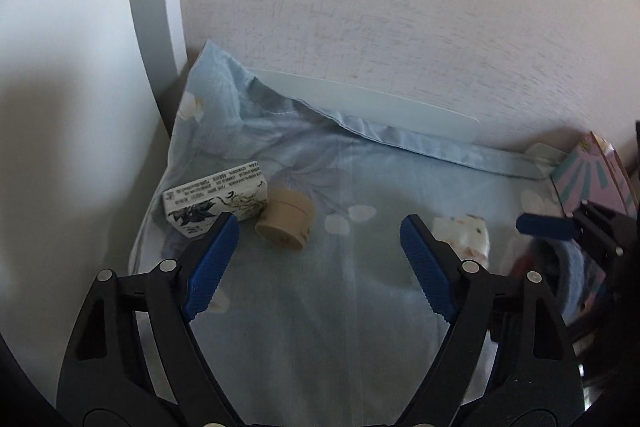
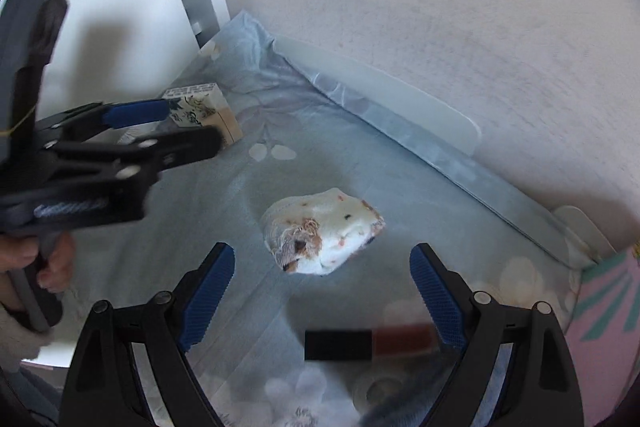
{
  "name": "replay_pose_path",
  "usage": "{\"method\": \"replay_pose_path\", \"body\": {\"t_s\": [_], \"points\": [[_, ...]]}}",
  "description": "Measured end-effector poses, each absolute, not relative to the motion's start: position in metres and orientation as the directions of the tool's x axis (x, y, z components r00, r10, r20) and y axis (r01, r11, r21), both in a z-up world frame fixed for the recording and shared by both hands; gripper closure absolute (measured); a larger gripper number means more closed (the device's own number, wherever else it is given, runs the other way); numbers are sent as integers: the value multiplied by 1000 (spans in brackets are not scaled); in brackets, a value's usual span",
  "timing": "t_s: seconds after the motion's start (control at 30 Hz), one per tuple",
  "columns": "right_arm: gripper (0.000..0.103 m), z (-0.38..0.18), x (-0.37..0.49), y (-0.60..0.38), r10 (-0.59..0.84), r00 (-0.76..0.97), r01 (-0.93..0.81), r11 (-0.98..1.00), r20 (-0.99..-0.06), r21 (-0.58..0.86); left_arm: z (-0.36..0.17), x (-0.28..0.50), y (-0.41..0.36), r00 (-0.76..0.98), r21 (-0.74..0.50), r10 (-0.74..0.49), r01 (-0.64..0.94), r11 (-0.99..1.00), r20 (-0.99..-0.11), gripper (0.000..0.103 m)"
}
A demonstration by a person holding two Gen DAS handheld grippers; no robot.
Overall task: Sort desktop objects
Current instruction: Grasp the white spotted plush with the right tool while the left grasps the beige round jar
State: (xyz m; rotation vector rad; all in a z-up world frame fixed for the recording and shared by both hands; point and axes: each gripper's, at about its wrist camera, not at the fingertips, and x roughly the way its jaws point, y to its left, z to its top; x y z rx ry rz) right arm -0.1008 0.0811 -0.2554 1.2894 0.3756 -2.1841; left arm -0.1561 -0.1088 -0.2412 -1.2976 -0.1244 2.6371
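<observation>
A: Report the state of the 2 grippers.

B: Left gripper (image 1: 318,227): jaws spread wide, nothing between the blue pads. Right gripper (image 2: 322,257): jaws likewise spread, nothing gripped. From the right wrist view, the left gripper (image 2: 176,125) is seen side-on at the left, with a hand (image 2: 38,267) on its handle.

A: Locate the task items.

B: All lie on the blue floral cloth (image 1: 320,287). The printed box (image 1: 216,201) sits at the far left, with the tan round container (image 1: 286,221) tipped on its side and touching the box's right end. Both are just ahead of the left gripper's left finger. The folded white sock (image 2: 324,237) lies near mid-cloth, directly ahead of the right gripper and between its fingertips' lines. A black-and-red stick (image 2: 368,345), blurred, lies close under the right gripper.

A: Surroundings?

B: A white ledge (image 1: 380,103) runs along the wall behind the cloth. A pink patterned box (image 1: 592,175) stands at the far right.
</observation>
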Motion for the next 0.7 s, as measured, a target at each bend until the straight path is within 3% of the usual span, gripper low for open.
{"method": "replay_pose_path", "body": {"t_s": [0.3, 0.43, 0.5, 0.7], "points": [[17, -276, -114, 71, -349, -342, 627, -776, -872, 65, -263, -175, -106, -593, -194, 196, -68, -979, -781, 22], [35, -282, -120, 69, -348, -338, 632, -772, -874, 63, -271, -180, -108, -580, -213, 201, -49, -976, -789, 55], [37, -282, -122, 69, -363, -338, 631, -772, -868, 77, -275, -181, -111, -576, -220, 202, -40, -975, -792, 63], [48, -281, -121, 72, -377, -351, 626, -775, -857, 84, -276, -175, -112, -589, -201, 186, -40, -979, -786, 64]]}}
